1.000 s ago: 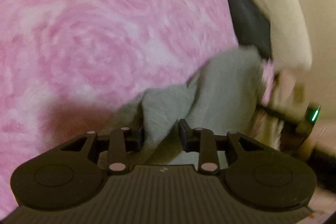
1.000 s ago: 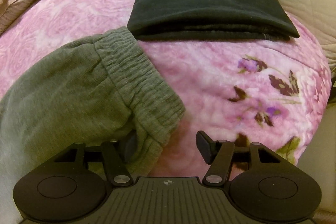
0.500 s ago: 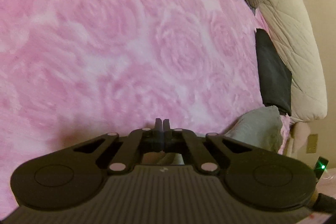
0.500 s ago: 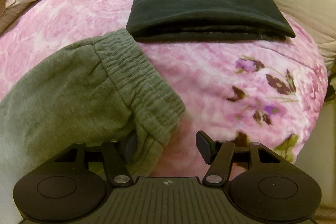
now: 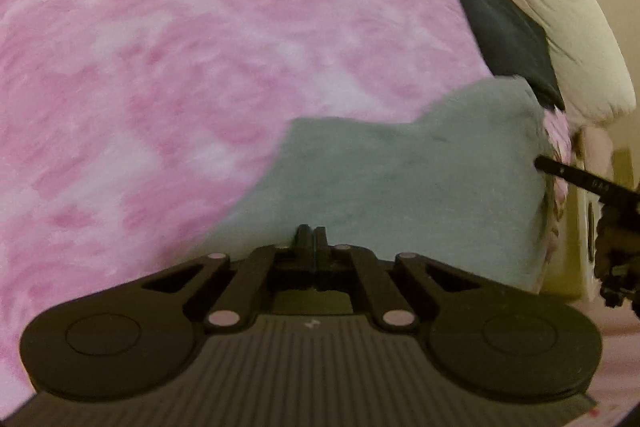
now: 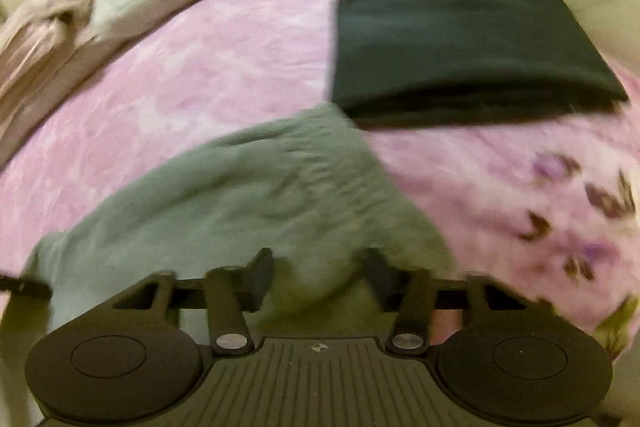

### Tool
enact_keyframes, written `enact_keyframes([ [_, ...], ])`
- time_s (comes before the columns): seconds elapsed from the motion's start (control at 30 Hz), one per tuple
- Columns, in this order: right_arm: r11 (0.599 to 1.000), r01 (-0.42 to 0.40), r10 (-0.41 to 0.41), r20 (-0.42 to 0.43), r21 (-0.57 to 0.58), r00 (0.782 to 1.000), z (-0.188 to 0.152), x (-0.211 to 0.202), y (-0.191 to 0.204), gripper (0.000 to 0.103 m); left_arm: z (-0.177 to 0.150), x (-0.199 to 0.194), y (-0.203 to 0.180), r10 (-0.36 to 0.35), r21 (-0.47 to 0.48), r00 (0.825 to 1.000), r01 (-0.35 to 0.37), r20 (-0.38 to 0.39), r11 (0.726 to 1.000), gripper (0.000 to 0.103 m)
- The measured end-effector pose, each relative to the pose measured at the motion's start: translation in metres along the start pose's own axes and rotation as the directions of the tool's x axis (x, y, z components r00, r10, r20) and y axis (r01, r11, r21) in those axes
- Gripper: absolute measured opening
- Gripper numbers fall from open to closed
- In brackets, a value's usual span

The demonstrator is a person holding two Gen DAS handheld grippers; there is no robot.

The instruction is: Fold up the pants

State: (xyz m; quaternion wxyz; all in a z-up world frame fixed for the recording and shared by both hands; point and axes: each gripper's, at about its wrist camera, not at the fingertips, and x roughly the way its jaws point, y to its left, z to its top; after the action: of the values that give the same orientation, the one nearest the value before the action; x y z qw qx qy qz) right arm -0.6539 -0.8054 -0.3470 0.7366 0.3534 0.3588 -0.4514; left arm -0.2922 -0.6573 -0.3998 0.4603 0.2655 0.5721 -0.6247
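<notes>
Grey pants on a pink bed, taken at two places by the grippers.

The grey pants (image 6: 248, 195) are spread on the pink blanket (image 5: 180, 67) of the bed, just in front of a folded black garment (image 6: 460, 55). The left gripper (image 5: 311, 235) is clenched completely at the near edge of the pants; whether cloth is caught there cannot be told. The jaws of the right gripper (image 6: 320, 267) have just been closing, and the ribbed waistband is grasped between them.
</notes>
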Motion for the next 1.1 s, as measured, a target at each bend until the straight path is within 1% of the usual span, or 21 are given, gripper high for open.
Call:
enact_keyframes([
  [0.03, 1.0, -0.004, 0.004, 0.001, -0.004, 1.0, 0.0, -0.002, -0.006, 0.021, -0.003, -0.005, 0.007, 0.015, -0.006, 1.0, -0.015, 0.004, 1.0, 0.0],
  [0.1, 1.0, -0.011, 0.011, -0.001, -0.029, 1.0, -0.002, -0.01, -0.005, 0.021, -0.008, -0.021, 0.02, 0.057, -0.005, 0.998, -0.057, 0.015, 0.998, 0.0],
  [0.17, 0.999, 0.019, -0.019, 0.009, -0.05, 1.0, -0.009, -0.022, 0.004, 0.023, -0.018, -0.038, 0.031, 0.102, 0.0, 0.995, -0.102, 0.016, 0.995, 0.0],
  [0.2, 0.998, 0.047, -0.047, 0.015, -0.049, 0.999, -0.014, -0.028, 0.011, 0.033, -0.023, -0.047, 0.037, 0.125, 0.005, 0.992, -0.125, 0.015, 0.992, 0.0],
  [0.23, 0.996, 0.078, -0.077, 0.021, -0.034, 0.997, -0.021, -0.034, 0.018, 0.046, -0.029, -0.055, 0.042, 0.142, 0.007, 0.99, -0.142, 0.015, 0.99, 0.0],
  [0.3, 0.997, 0.078, -0.078, 0.042, 0.014, 0.996, -0.036, -0.05, 0.033, 0.05, -0.046, -0.079, 0.054, 0.169, 0.002, 0.985, -0.169, 0.025, 0.986, 0.002],
  [0.33, 0.998, 0.067, -0.068, 0.051, 0.023, 0.996, -0.048, -0.059, 0.046, 0.05, -0.058, -0.091, 0.061, 0.188, 0.002, 0.982, -0.188, 0.03, 0.982, 0.002],
  [0.37, 0.998, 0.058, -0.059, 0.055, 0.018, 0.997, -0.059, -0.068, 0.06, 0.051, -0.071, -0.107, 0.07, 0.192, -0.003, 0.98, -0.192, 0.046, 0.981, 0.002],
  [0.47, 1.0, 0.023, -0.022, 0.063, -0.008, 0.998, -0.101, -0.092, 0.116, 0.053, -0.109, -0.15, 0.092, 0.182, -0.019, 0.979, -0.181, 0.092, 0.983, 0.002],
  [0.53, 1.0, 0.007, -0.005, 0.068, -0.022, 0.998, -0.134, -0.108, 0.158, 0.056, -0.136, -0.177, 0.104, 0.169, -0.019, 0.979, -0.168, 0.114, 0.986, 0.003],
  [0.6, 0.999, -0.023, 0.025, 0.05, -0.035, 0.998, -0.164, -0.114, 0.198, 0.061, -0.164, -0.208, 0.115, 0.168, -0.014, 0.978, -0.167, 0.127, 0.986, 0.003],
  [0.7, 0.996, -0.065, 0.063, -0.027, -0.069, 0.998, -0.202, -0.117, 0.258, 0.061, -0.201, -0.246, 0.127, 0.186, 0.016, 0.974, -0.189, 0.13, 0.982, 0.003],
  [0.77, 0.984, -0.135, 0.128, -0.062, -0.116, 0.99, -0.223, -0.12, 0.294, 0.061, -0.224, -0.268, 0.137, 0.213, 0.021, 0.968, -0.218, 0.133, 0.976, 0.003],
  [0.83, 0.96, -0.203, 0.189, -0.089, -0.193, 0.978, -0.241, -0.118, 0.33, 0.061, -0.244, -0.284, 0.145, 0.247, 0.032, 0.959, -0.254, 0.135, 0.967, 0.006],
  [0.93, 0.926, -0.297, 0.271, -0.137, -0.234, 0.953, -0.263, -0.105, 0.366, 0.061, -0.269, -0.298, 0.156, 0.282, 0.049, 0.95, -0.29, 0.131, 0.956, 0.012],
  [0.97, 0.917, -0.319, 0.29, -0.148, -0.24, 0.945, -0.269, -0.098, 0.372, 0.061, -0.277, -0.301, 0.161, 0.291, 0.049, 0.948, -0.299, 0.127, 0.953, 0.012],
  [1.03, 0.906, -0.342, 0.307, -0.17, -0.25, 0.936, -0.282, -0.083, 0.387, 0.061, -0.289, -0.298, 0.17, 0.299, 0.047, 0.948, -0.306, 0.112, 0.951, 0.013],
  [1.1, 0.903, -0.36, 0.322, -0.185, -0.236, 0.929, -0.291, -0.07, 0.398, 0.061, -0.298, -0.289, 0.18, 0.311, 0.081, 0.945, -0.319, 0.096, 0.944, 0.013],
])
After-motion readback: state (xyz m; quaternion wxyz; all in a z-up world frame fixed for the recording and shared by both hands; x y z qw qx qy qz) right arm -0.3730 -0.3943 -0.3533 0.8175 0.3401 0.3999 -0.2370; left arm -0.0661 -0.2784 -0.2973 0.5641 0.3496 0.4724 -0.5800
